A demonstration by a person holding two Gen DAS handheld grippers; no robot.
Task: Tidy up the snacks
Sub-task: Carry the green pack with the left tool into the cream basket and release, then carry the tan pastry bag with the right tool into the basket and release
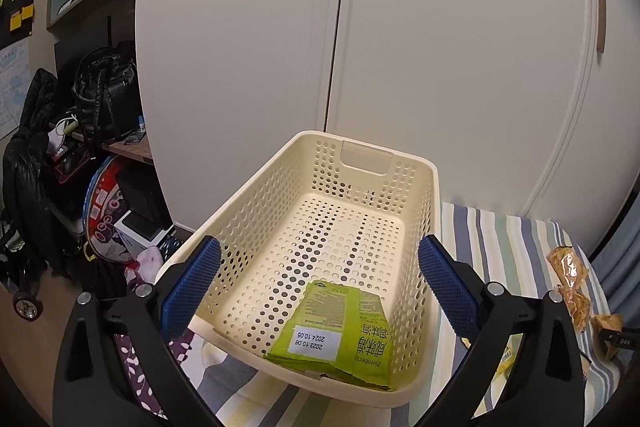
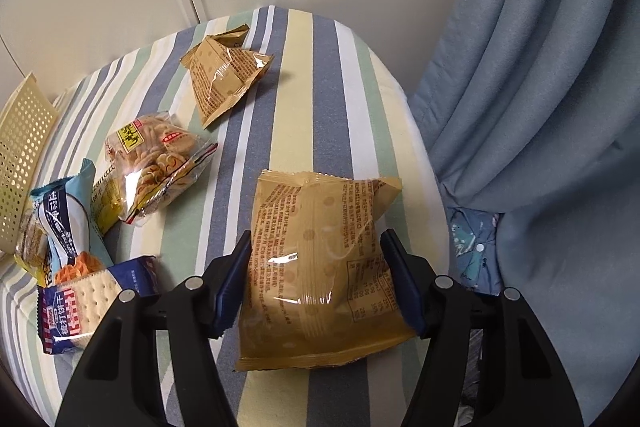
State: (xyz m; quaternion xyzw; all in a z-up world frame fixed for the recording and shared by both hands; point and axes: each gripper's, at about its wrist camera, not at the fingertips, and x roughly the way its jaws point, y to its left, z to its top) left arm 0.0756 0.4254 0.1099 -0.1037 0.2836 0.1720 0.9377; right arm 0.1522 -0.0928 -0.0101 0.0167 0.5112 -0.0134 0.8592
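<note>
One green pack (image 1: pixel 340 331) lies in the basket (image 1: pixel 256 211) between the wide left tongs (image 1: pixel 320 283); right tongs (image 2: pixel 316 287) grip a tan pack (image 2: pixel 320 275), four snacks (image 2: pixel 156 163) left of them remaining.

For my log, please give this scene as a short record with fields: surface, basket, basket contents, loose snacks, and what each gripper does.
surface: striped cover
basket: cream perforated basket
basket contents: one green packet
loose snacks: tan packet; clear cracker bag; blue cracker pack
left gripper: jaws open, holds nothing
right gripper: jaws around large tan packet
</note>
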